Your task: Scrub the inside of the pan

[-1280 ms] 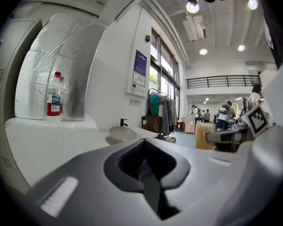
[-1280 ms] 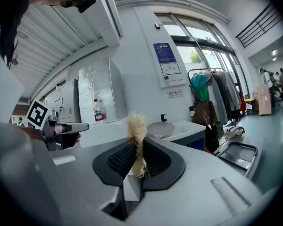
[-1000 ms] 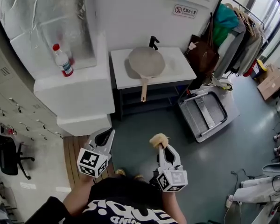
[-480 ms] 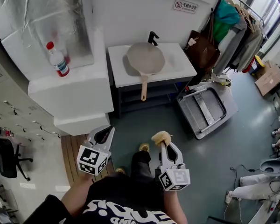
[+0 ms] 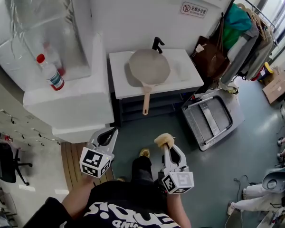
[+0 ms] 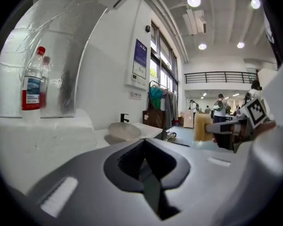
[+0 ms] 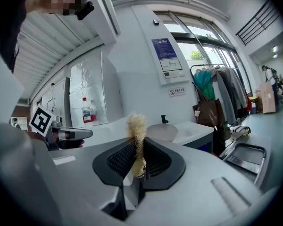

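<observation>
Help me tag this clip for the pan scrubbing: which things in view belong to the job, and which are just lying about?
Job: pan, on the white counter; fibrous scrubber, clamped in the right gripper; left gripper, shut and empty.
Lying about: red-capped bottle; folded step ladder; brown bag; clothes rack.

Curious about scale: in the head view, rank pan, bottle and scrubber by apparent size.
1. pan, clearly largest.
2. bottle and scrubber: they look alike, and the scrubber is much nearer, so I leave them unranked.
</observation>
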A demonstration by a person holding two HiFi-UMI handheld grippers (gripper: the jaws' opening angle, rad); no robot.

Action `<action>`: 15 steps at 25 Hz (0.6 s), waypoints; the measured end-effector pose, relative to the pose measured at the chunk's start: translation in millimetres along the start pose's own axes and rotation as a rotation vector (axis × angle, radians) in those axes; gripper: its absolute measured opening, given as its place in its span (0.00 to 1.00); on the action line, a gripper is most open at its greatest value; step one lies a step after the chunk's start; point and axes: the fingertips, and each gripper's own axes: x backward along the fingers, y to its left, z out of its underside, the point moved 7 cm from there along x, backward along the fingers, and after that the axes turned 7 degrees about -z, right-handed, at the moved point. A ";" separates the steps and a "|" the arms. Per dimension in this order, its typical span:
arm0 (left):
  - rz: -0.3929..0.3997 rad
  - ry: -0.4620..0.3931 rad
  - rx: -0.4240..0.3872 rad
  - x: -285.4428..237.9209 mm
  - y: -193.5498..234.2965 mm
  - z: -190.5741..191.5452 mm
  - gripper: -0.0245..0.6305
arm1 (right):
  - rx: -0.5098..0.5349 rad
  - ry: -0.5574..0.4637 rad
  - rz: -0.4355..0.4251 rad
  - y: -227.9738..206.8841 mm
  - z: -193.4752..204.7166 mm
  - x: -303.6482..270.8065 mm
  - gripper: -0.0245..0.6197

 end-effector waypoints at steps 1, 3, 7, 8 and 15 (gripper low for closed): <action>-0.002 -0.001 0.001 -9.2 1.9 -1.7 0.03 | 0.001 0.004 -0.002 -6.6 -1.0 -7.1 0.12; -0.005 -0.001 0.002 -28.7 5.1 -5.5 0.03 | 0.000 0.009 -0.006 -20.6 -3.5 -21.5 0.12; -0.022 -0.007 0.007 -68.6 12.6 -19.7 0.03 | -0.004 0.029 -0.022 -51.6 -14.1 -53.5 0.12; -0.026 -0.012 0.007 -78.6 14.6 -25.3 0.03 | -0.003 0.034 -0.027 -59.9 -18.6 -62.2 0.12; -0.067 -0.025 0.000 -144.1 25.8 -55.4 0.03 | 0.010 0.030 -0.068 -116.4 -48.8 -119.8 0.12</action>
